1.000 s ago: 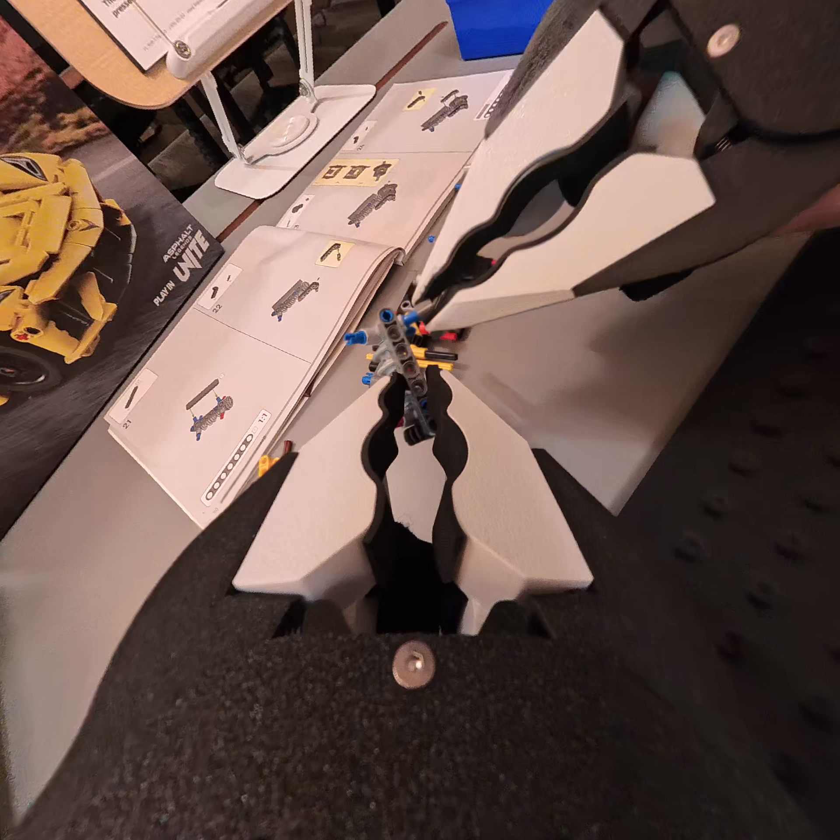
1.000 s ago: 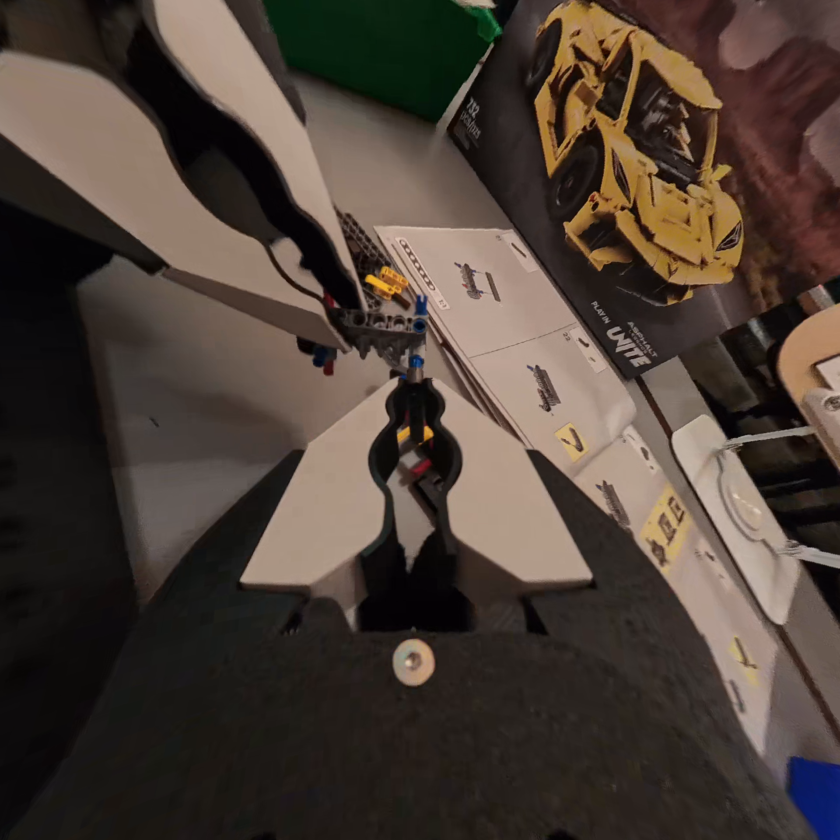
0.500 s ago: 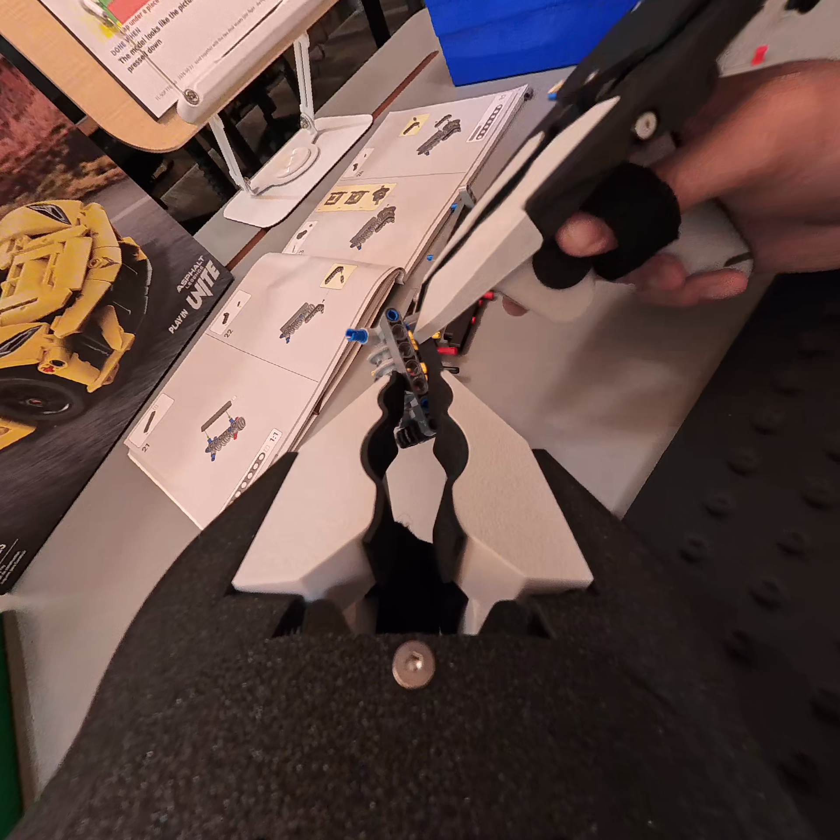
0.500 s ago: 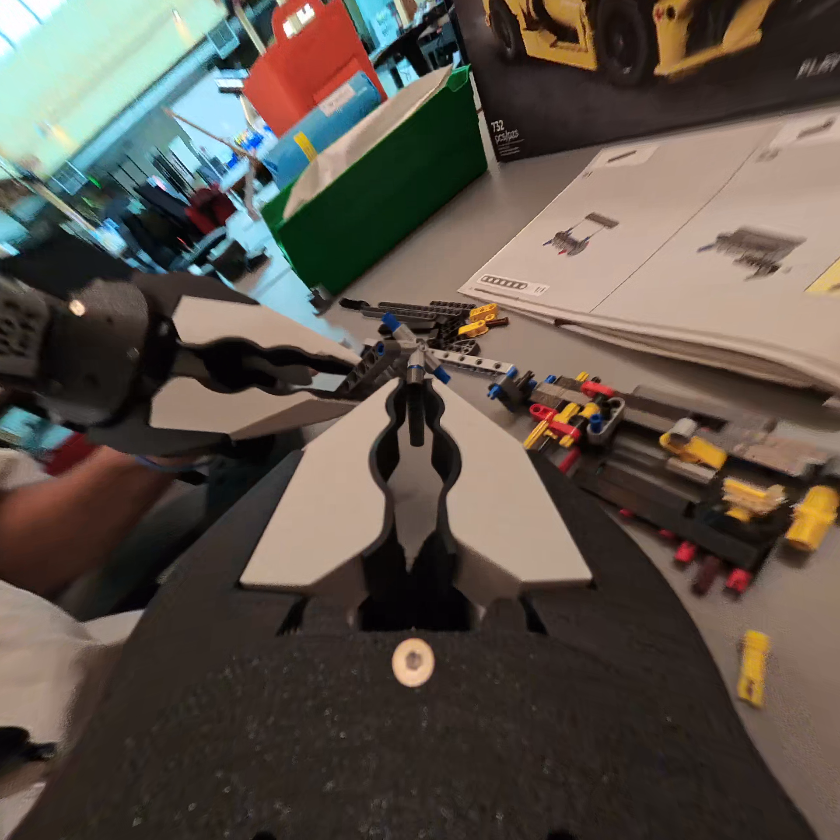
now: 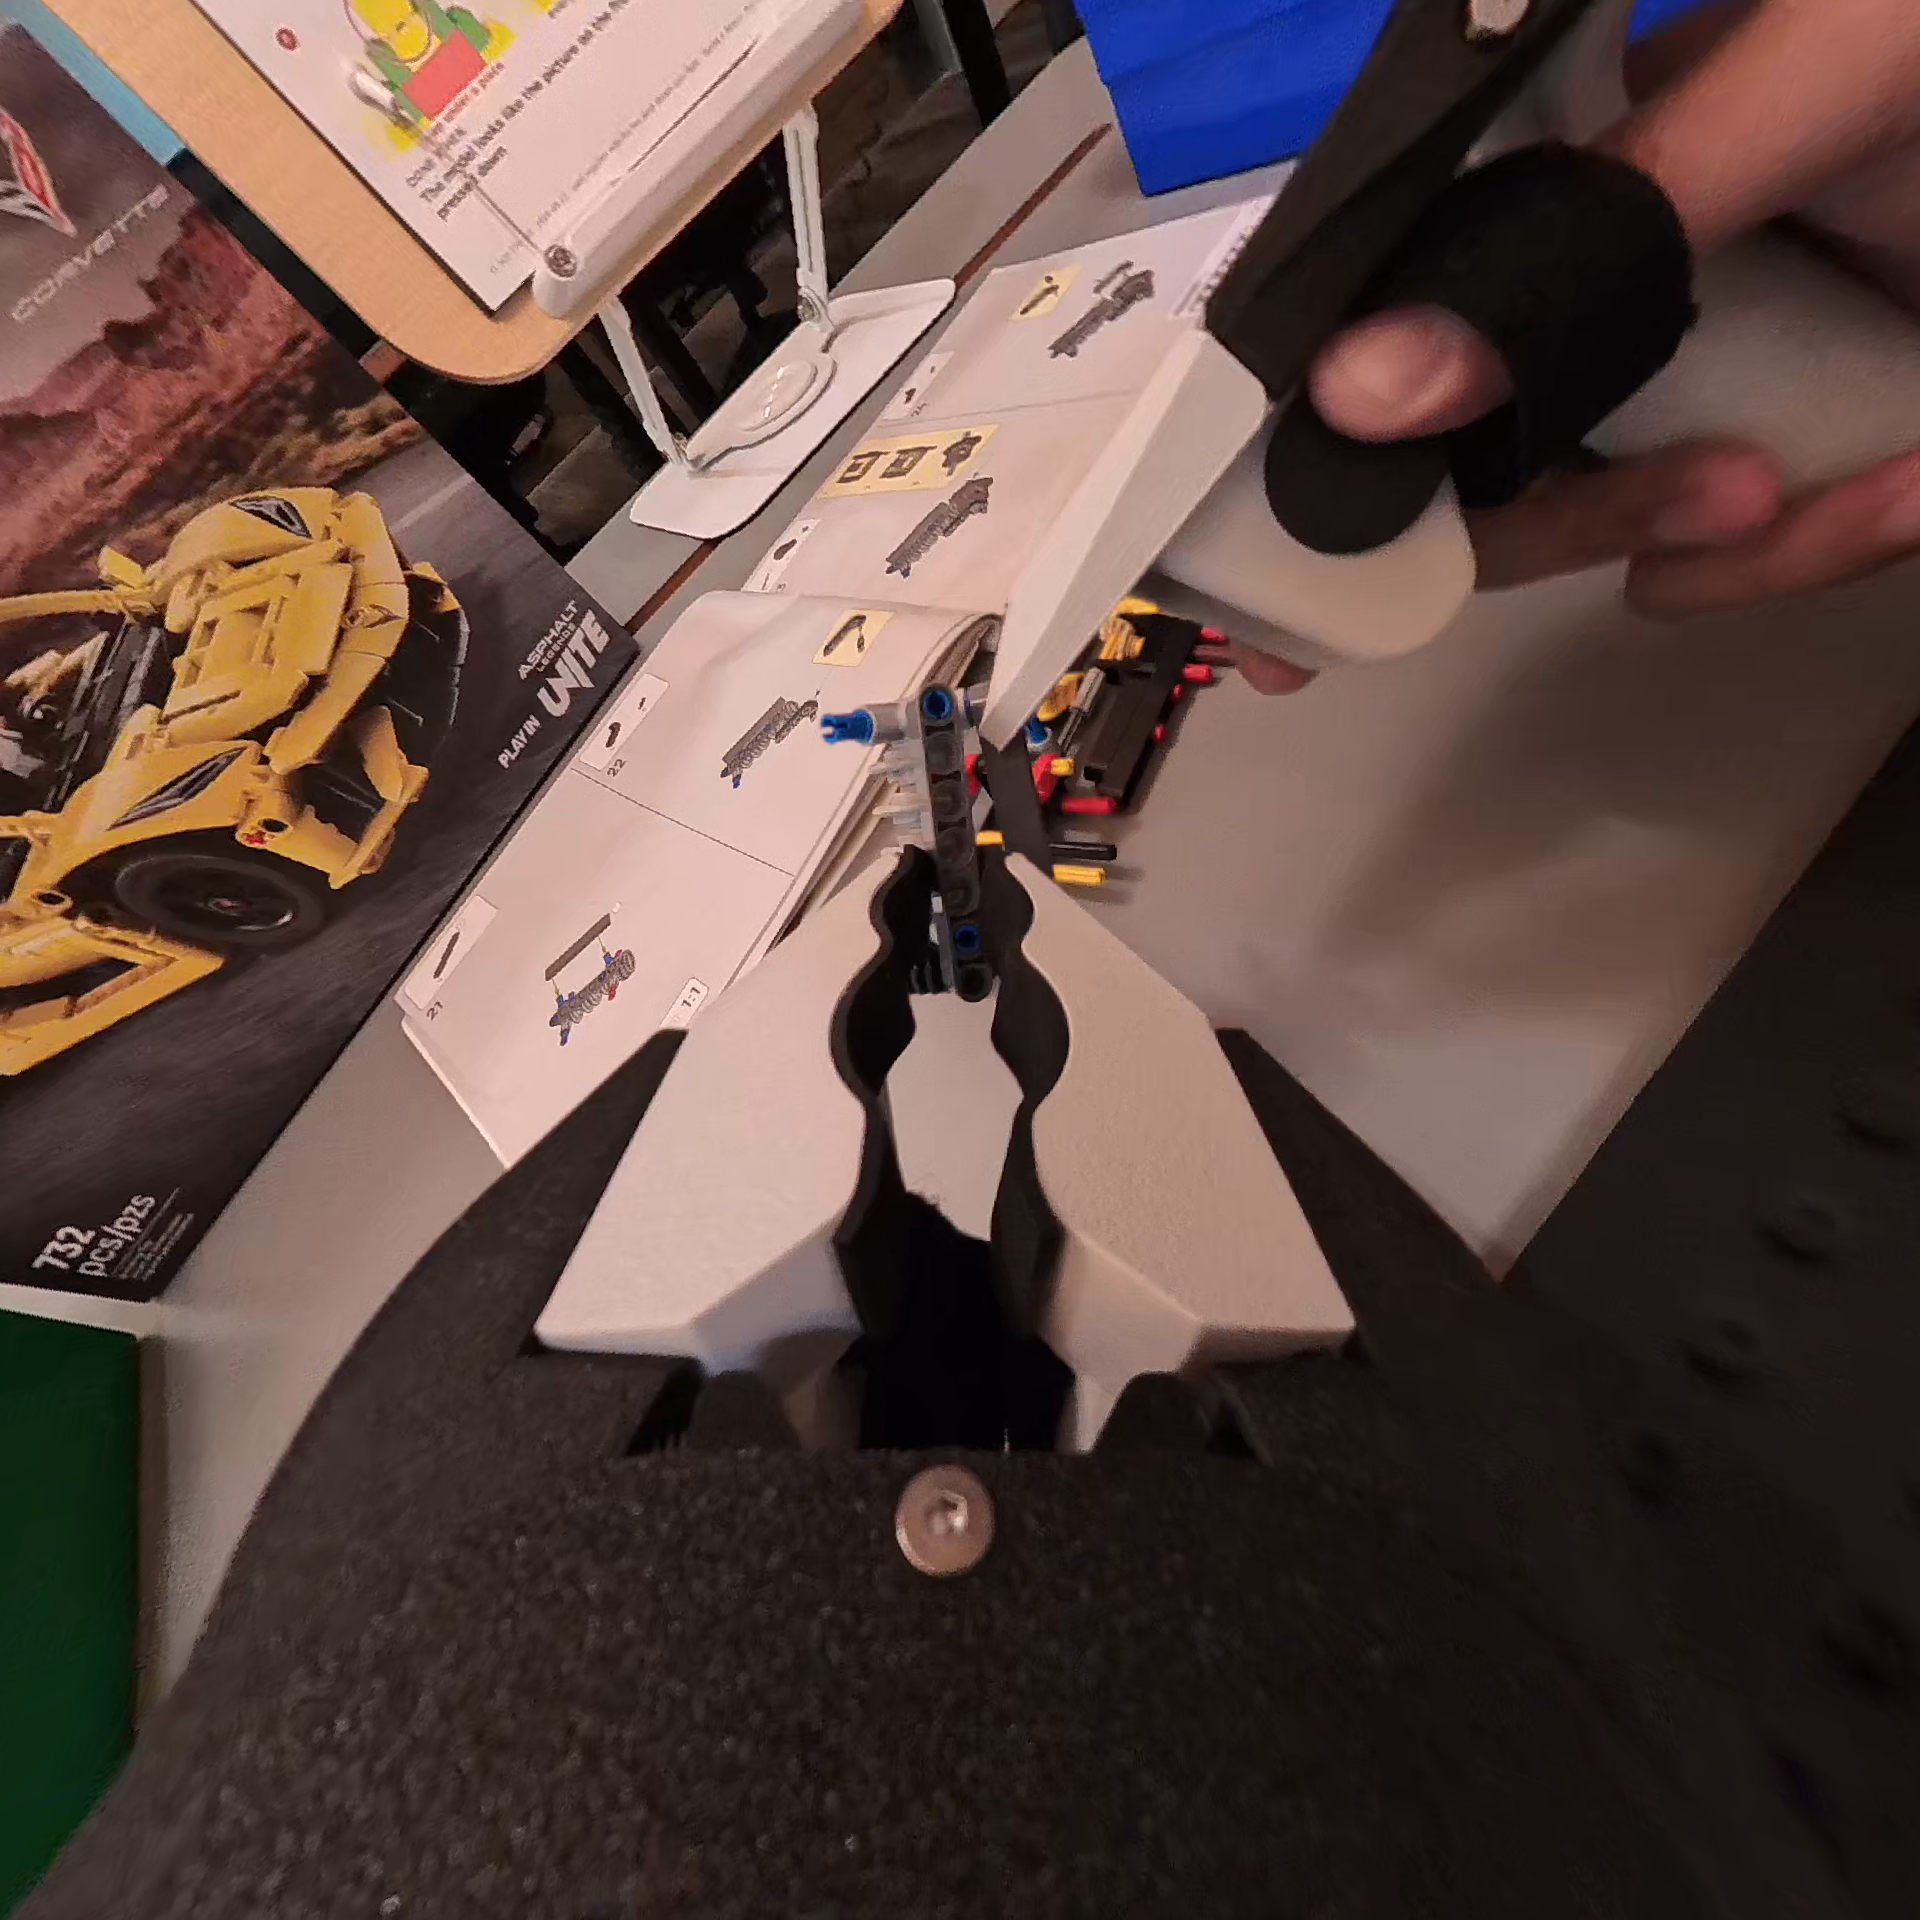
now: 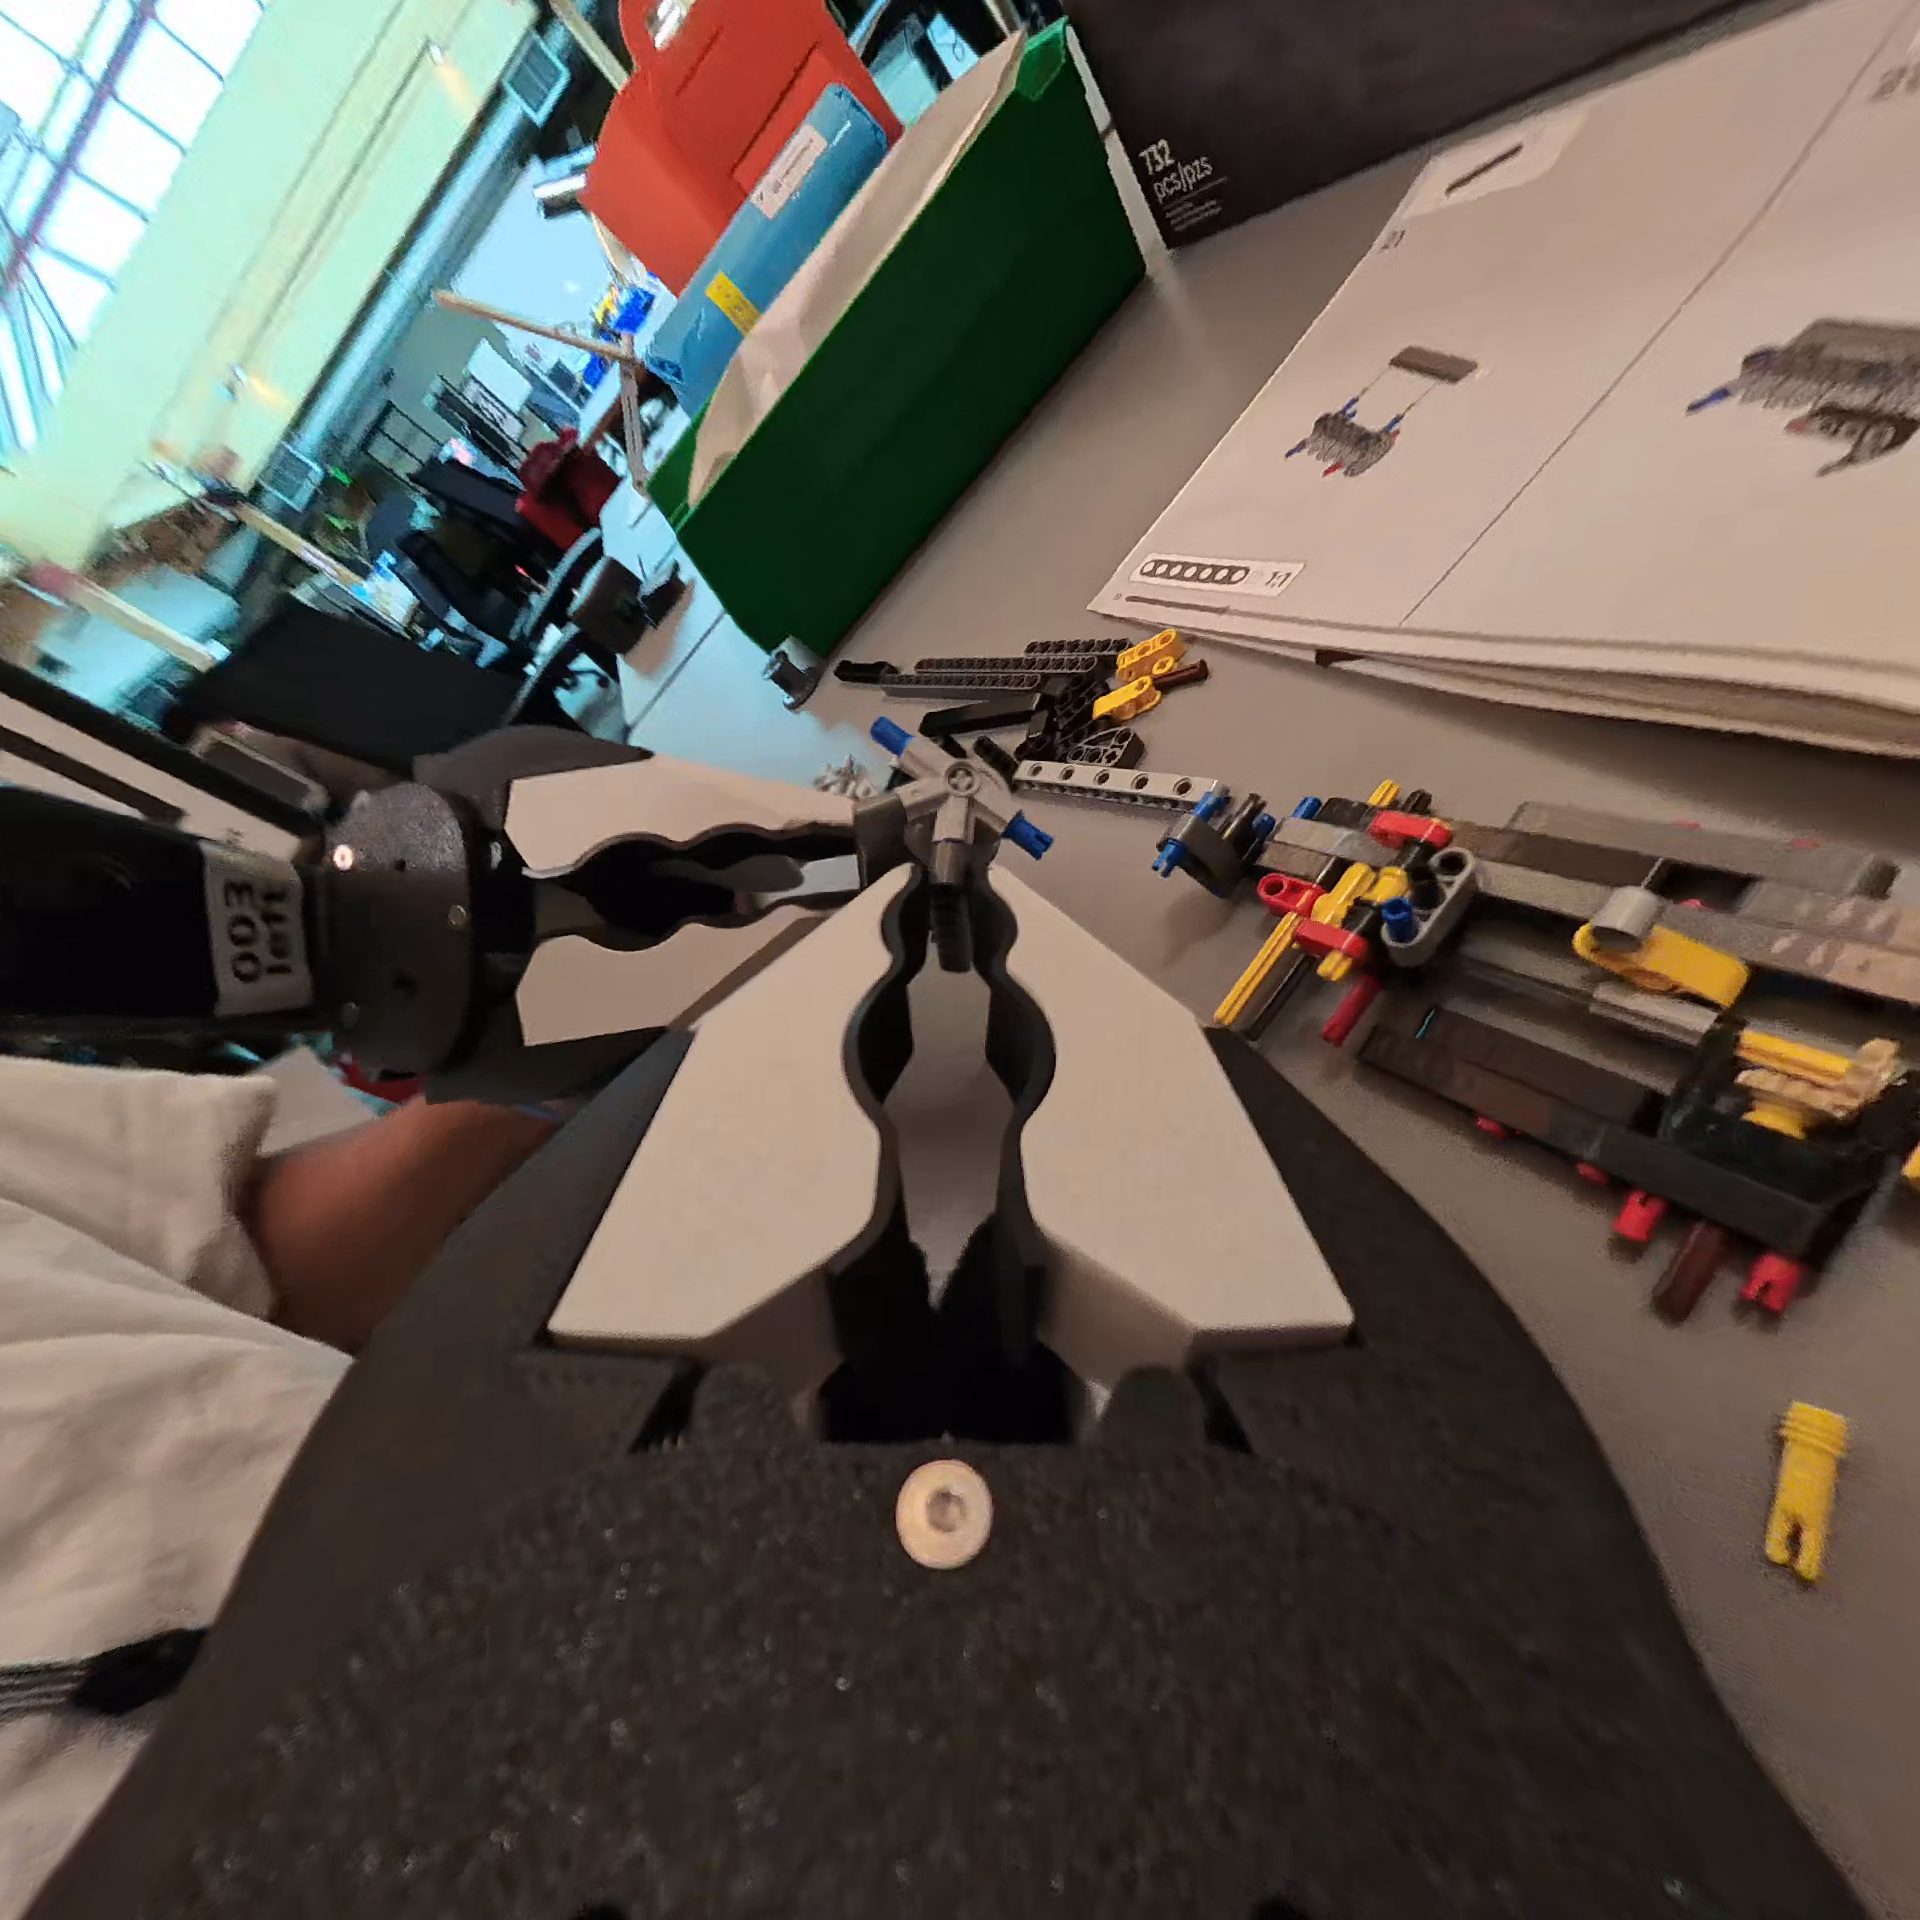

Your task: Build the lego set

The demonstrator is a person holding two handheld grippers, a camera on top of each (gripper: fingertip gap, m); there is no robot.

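two labelled things – box (image 5: 239,727), claw (image 6: 831,836)

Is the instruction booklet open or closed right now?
Open: the instruction booklet lies flat on the table, printed pages spread facing up.

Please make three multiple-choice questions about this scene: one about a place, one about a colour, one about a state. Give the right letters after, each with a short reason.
1. Where does the loose yellow pin lie?
A. on the open instruction booklet
B. alone on the grey table, apart from the long chassis
C. inside the green bin

2. What colour are the pin ends that stick out of the small grey sub-assembly?
A. blue
B. red
C. white

3. In what state is the left gripper?
A. wide open and empty
B. shut on the sub-assembly
C. lying on the table

Answers: 1 B, the right wrist view shows bare table around it, the chassis farther off. 2 A, blue tips show on both sides. 3 B, its fingers pinch the dark beam end.
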